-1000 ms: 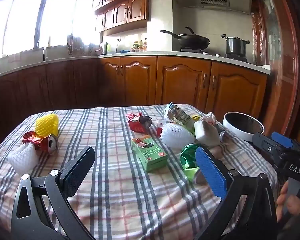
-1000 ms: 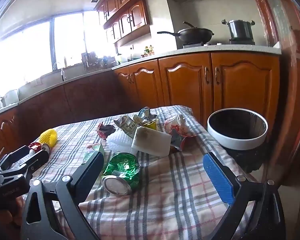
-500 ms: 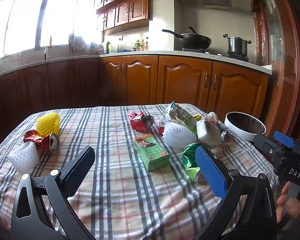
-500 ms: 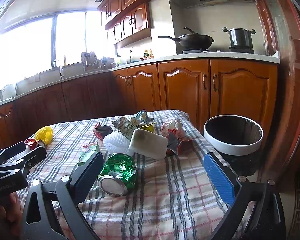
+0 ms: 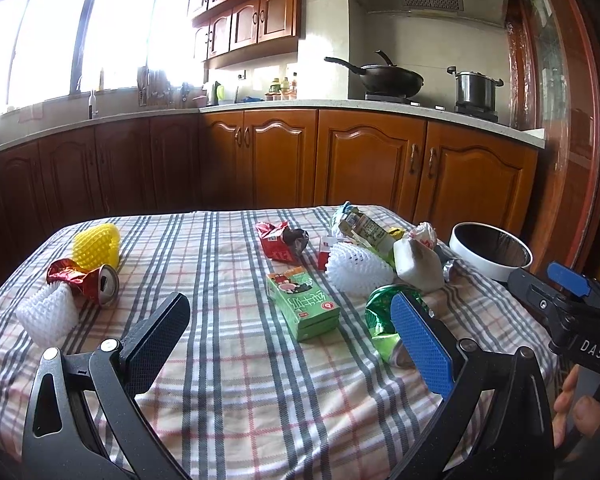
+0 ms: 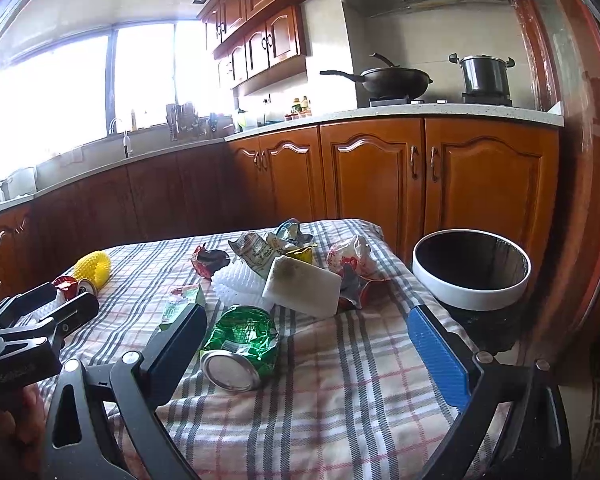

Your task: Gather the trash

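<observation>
Trash lies scattered on a checked tablecloth (image 5: 236,384). A crushed green can (image 6: 240,346) lies nearest, with a green carton (image 5: 304,304) left of it. Behind them sit white foam netting (image 5: 356,272), a white sponge block (image 6: 302,286), crumpled wrappers (image 6: 352,260) and a red wrapper (image 5: 278,240). At the left are a crushed red can (image 5: 88,278), yellow netting (image 5: 96,246) and more white netting (image 5: 48,314). A white-rimmed bin (image 6: 472,270) stands off the table's right edge. My left gripper (image 5: 288,320) and right gripper (image 6: 312,328) hover open and empty over the near edge.
Wooden kitchen cabinets (image 5: 364,168) run behind the table, with a wok (image 5: 388,78) and a pot (image 5: 476,88) on the counter. A wooden door frame (image 6: 580,160) rises at the right. A person's hand (image 5: 576,412) holds the right gripper's handle.
Both grippers have drawn slightly back and tilted up; the table and trash sit lower in view. Nothing was taken hold of, and the objects have not moved.
</observation>
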`<control>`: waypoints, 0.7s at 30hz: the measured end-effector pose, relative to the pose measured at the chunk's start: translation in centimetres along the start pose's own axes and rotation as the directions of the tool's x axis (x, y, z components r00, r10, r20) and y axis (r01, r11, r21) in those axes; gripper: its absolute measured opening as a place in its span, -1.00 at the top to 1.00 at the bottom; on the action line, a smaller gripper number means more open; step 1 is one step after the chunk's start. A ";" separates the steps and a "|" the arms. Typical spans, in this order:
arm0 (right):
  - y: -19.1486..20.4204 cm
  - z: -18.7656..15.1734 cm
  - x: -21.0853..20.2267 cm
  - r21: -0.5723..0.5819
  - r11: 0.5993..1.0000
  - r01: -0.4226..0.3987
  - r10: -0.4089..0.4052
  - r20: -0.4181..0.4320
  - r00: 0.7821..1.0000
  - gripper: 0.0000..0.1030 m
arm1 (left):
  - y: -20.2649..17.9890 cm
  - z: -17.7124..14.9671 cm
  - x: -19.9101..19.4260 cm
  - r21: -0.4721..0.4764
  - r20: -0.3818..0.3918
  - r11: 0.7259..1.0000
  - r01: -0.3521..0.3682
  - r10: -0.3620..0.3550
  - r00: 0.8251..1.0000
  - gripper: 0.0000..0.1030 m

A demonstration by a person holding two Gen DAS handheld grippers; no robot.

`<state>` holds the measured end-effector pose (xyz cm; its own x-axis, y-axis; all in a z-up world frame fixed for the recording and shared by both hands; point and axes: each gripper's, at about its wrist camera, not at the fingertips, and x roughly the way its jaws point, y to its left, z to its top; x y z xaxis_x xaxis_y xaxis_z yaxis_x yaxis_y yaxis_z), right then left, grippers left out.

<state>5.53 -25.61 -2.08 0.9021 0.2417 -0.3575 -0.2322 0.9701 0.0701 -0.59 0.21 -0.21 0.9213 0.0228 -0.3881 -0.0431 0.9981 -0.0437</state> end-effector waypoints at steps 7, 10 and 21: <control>-0.1 -0.1 0.1 0.004 1.000 -0.003 0.003 -0.004 1.000 -0.97 | 0.0 0.0 0.1 0.002 -0.004 1.000 -0.001 0.001 1.000 -0.99; -0.1 -0.1 0.2 0.004 1.000 -0.004 0.004 -0.006 1.000 -0.97 | 0.0 0.0 0.2 0.003 -0.007 1.000 -0.003 0.003 1.000 -0.99; -0.2 -0.2 0.7 0.014 1.000 -0.018 0.018 -0.022 1.000 -0.97 | 0.2 -0.2 1.1 -0.004 -0.029 1.000 -0.007 0.006 1.000 -0.99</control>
<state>6.14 -25.68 -2.54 0.8894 0.2586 -0.3769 -0.2429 0.9659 0.0896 0.31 0.41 -0.80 0.9096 0.0275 -0.4146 -0.0506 0.9977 -0.0449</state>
